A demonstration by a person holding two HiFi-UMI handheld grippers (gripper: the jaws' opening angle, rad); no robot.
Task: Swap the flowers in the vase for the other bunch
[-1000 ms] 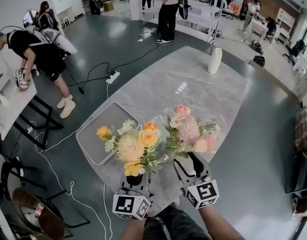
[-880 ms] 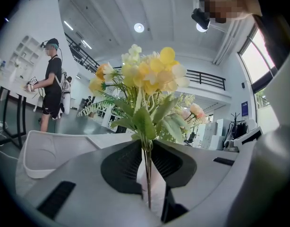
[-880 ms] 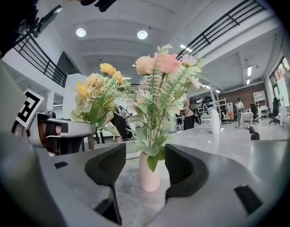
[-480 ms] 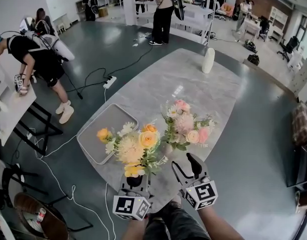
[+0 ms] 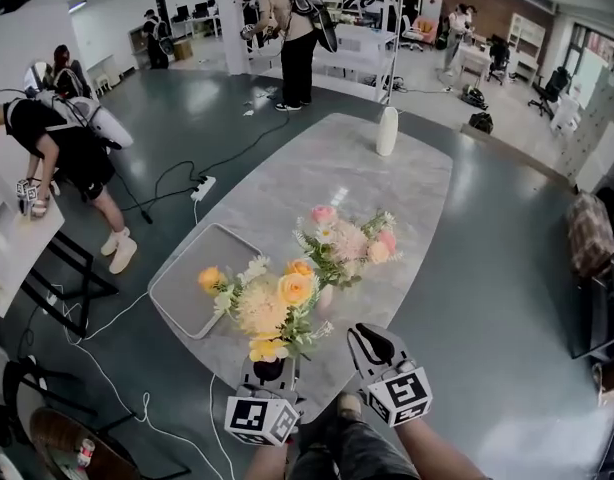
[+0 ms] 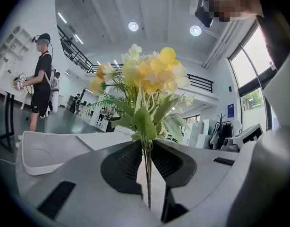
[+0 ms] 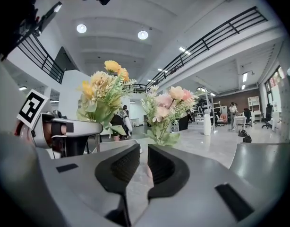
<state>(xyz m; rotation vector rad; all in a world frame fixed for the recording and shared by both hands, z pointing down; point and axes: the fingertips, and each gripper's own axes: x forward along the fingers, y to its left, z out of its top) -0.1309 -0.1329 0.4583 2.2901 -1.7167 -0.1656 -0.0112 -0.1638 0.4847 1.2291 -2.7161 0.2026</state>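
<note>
Now left gripper (image 5: pixel 268 370) grips yellow bunch (image 5: pixel 272 303); right gripper (image 5: pixel 373 346) just closed, empty.

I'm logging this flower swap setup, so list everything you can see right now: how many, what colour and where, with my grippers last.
table: one, grey marble, middle of the room
tray: one, grey, table's left edge
tall vase: one, white, table's far end
pink bunch: one, pink and cream, upright mid-table
small vase: one, pale pink, holding the pink bunch
yellow bunch: one, yellow and orange, over the table's near edge
power strip: one, white, floor left of the table
people: several, mostly dark clothes, around the room
left gripper: grey, shut on the yellow bunch's stems
right gripper: grey, jaws just closed to a narrow gap, nothing between them
</note>
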